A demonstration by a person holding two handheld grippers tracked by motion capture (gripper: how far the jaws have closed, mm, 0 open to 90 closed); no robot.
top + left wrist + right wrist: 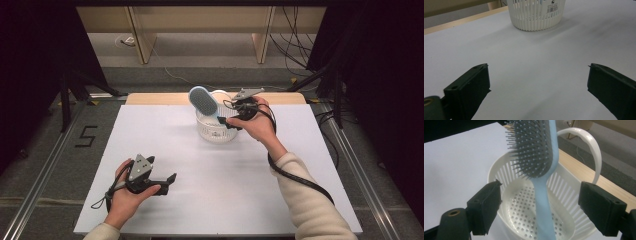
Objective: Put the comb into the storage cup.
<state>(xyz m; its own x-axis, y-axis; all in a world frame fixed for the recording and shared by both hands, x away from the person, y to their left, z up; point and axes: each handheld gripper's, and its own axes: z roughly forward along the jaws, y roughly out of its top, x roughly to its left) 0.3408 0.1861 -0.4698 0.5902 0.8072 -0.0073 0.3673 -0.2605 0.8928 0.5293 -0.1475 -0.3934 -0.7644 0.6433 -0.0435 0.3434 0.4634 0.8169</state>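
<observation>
Right now my right gripper sits at the near rim of the white slotted basket at the far middle of the white surface, its fingers spread wide with the light blue hairbrush between them but touching neither pad. That brush stands handle-down inside the basket, its head tilted up and leaning away to the left above the rim (grey bristles face my right gripper's camera). Behind it the basket's white handle arches up. My left gripper rests low at the near left of the surface, well apart from the basket, fingers wide apart and holding nothing.
</observation>
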